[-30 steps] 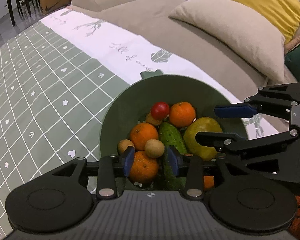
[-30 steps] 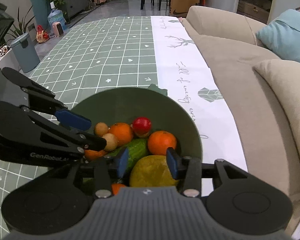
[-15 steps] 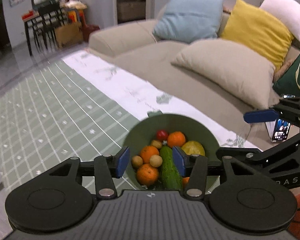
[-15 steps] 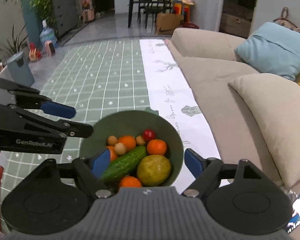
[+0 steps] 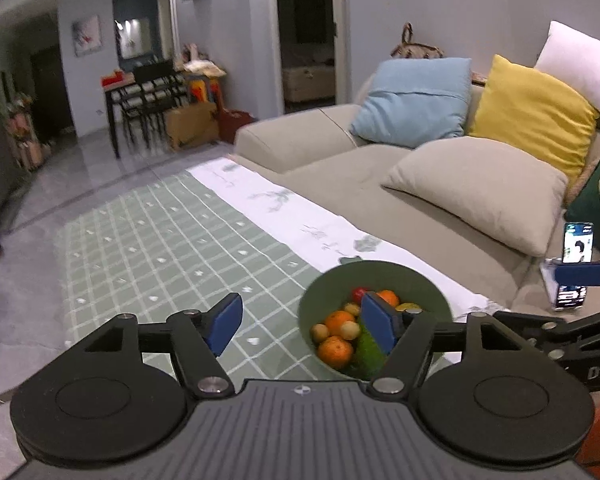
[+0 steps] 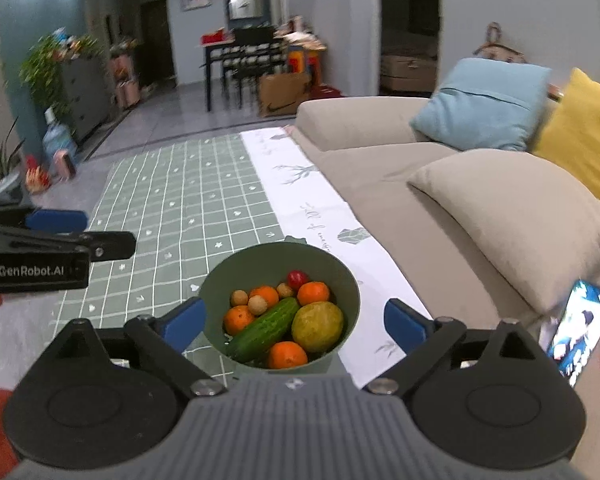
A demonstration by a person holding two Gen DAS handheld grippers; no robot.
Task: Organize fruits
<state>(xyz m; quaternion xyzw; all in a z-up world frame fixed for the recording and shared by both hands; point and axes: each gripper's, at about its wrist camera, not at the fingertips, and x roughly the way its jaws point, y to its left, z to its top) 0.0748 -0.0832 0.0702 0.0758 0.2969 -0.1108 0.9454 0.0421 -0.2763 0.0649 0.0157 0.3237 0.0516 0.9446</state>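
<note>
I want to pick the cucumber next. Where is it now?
In the right wrist view the cucumber lies slanted in the green bowl, toward the front, between an orange on its left and the large yellow-green fruit on its right.

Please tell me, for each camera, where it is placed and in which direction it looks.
Left wrist: sits on the left tool, looks forward and down over the round green bowl of fruit toward the beige sofa; its blue pads stand open, and the right tool enters at the right edge.
Right wrist: sits on the right tool, looks down at the same bowl; open pads straddle it, left tool at left.
Shared: bowl, green checked tablecloth, sofa.
</note>
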